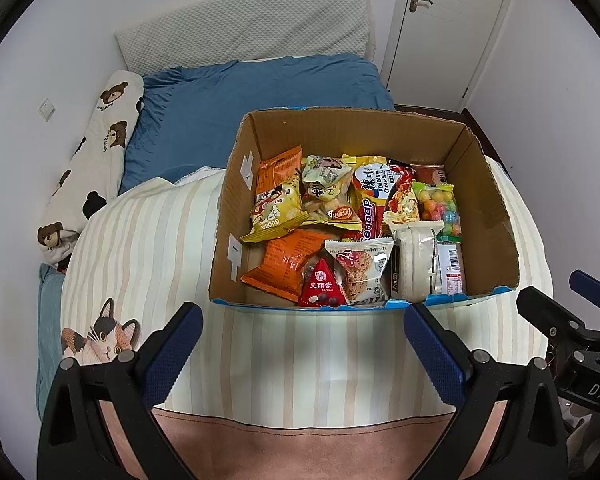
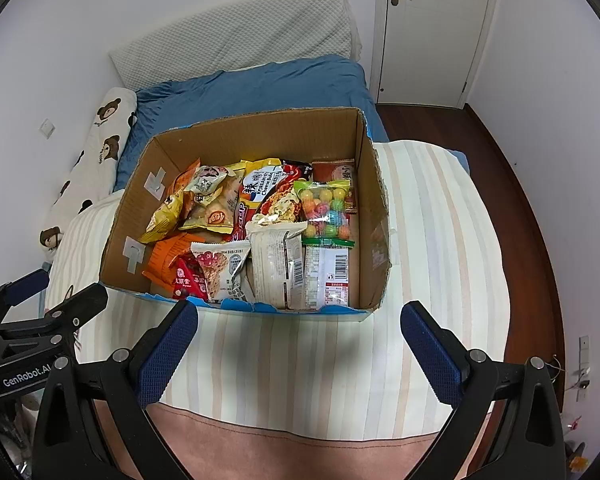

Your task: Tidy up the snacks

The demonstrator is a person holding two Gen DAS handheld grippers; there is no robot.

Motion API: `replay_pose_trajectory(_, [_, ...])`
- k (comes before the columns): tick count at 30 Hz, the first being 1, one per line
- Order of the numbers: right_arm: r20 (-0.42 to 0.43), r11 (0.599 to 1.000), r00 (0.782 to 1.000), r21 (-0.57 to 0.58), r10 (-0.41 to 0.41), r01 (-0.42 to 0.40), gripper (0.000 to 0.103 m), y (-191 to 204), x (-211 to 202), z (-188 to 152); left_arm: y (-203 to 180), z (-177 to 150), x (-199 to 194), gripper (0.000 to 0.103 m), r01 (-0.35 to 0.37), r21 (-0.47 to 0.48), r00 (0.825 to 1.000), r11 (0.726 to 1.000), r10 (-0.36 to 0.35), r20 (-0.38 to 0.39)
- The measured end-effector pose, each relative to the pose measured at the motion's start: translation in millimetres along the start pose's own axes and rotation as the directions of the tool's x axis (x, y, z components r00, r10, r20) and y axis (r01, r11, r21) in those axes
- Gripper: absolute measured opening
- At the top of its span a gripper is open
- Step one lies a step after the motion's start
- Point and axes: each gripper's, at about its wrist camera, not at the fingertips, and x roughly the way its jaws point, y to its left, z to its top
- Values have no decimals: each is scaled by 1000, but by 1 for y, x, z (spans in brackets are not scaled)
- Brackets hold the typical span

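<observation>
White walls and a closed door [image 1: 440, 28] frame a bed [image 1: 260, 92] with a blue sheet, a quilted pillow and a cream striped blanket [image 1: 300, 352] spread across the near end. On that blanket sits an open cardboard box [image 1: 488, 200] full of snacks. My left tongs [image 1: 302, 350] hang just short of the box's near wall, spread wide with nothing between the blue pads, and the red triangular packet [image 1: 321, 286] lies directly ahead inside that wall. My right tongs [image 2: 300, 348] are likewise spread wide and empty, low over the blanket beside the left pair, with the box slightly to their left. In that view a bag of coloured gum balls [image 2: 326, 210] lies along the box's right side, above a white wrapped bar [image 2: 276, 268], and orange packets [image 2: 164, 258] crowd the left.
</observation>
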Motion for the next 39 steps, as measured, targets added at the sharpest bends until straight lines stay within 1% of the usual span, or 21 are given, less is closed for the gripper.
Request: replay_pose_trajectory(39, [3,1000,1000,7,9,-9,103,-1,-6,-4,1,-5,-6,103,6,-13,1000,1000,-6,-7])
